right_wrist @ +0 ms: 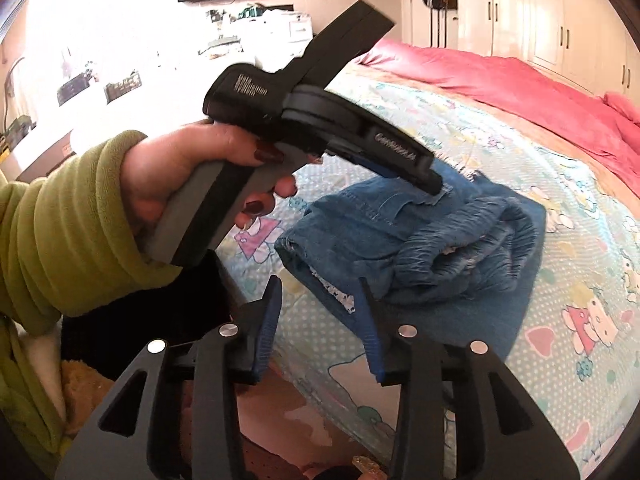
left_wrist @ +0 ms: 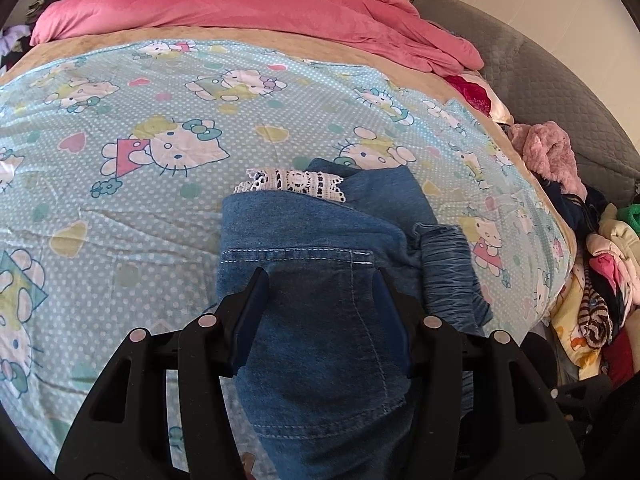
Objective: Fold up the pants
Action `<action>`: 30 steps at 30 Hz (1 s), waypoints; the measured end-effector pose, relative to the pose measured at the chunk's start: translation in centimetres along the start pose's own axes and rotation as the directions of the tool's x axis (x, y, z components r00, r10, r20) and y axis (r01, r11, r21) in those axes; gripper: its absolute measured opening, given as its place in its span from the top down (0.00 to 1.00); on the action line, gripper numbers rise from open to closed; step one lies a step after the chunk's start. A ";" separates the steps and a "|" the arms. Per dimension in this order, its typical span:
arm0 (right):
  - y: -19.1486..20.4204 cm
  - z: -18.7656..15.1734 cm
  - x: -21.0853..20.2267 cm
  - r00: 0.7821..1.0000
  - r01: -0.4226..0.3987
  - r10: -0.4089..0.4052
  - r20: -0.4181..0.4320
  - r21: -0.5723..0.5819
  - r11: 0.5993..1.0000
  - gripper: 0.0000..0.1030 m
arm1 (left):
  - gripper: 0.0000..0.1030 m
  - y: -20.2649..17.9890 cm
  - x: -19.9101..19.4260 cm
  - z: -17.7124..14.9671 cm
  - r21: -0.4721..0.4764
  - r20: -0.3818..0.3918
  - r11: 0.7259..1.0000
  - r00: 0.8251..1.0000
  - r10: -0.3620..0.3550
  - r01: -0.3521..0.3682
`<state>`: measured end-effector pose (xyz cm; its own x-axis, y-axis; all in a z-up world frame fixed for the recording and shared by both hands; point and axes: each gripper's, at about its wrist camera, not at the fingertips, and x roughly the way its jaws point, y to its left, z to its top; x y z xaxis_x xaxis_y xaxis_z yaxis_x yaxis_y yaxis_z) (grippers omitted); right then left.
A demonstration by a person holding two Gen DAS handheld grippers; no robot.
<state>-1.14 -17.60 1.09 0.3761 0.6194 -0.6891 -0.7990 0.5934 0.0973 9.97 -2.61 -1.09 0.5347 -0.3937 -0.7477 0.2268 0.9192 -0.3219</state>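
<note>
The blue denim pants (left_wrist: 320, 248) lie bunched and partly folded on the Hello Kitty sheet (left_wrist: 140, 120), with a white lace trim (left_wrist: 292, 182) at the far edge and a gathered waistband (left_wrist: 452, 264) to the right. My left gripper (left_wrist: 320, 280) is open, right over the denim, its jaws straddling the back pocket. In the right wrist view the pants (right_wrist: 420, 240) lie ahead, and the left gripper's tip (right_wrist: 434, 184) touches them. My right gripper (right_wrist: 318, 292) is open and empty at the near edge of the pants.
A pink duvet (left_wrist: 260, 8) lies at the far end of the bed. A pile of clothes (left_wrist: 592, 288) and a grey quilted headboard (left_wrist: 560, 92) are at the right. The bed edge (right_wrist: 256, 280) falls away at the lower left in the right wrist view.
</note>
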 end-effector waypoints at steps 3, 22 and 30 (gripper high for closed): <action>-0.2 0.0 -1.0 1.000 0.006 -0.006 0.018 0.016 1.000 0.62 | 0.56 -0.3 -0.5 0.0 0.006 0.009 1.000 1.000 0.002 -0.002; -1.4 0.1 -5.6 0.984 0.103 -0.113 0.136 0.085 0.991 0.61 | 0.39 -2.6 -5.6 -0.3 0.042 0.113 0.999 0.993 0.012 -0.017; -3.5 0.4 -6.4 0.969 0.184 -0.206 0.137 0.162 0.970 0.61 | 0.43 -2.1 -7.4 -1.8 0.057 0.143 0.996 0.988 0.066 -0.074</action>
<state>-0.54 -23.44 5.43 0.5938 0.5482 -0.5890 -0.6294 0.7725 0.0845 4.06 -1.60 4.04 0.6593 -0.3281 -0.6765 0.2323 0.9446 -0.2318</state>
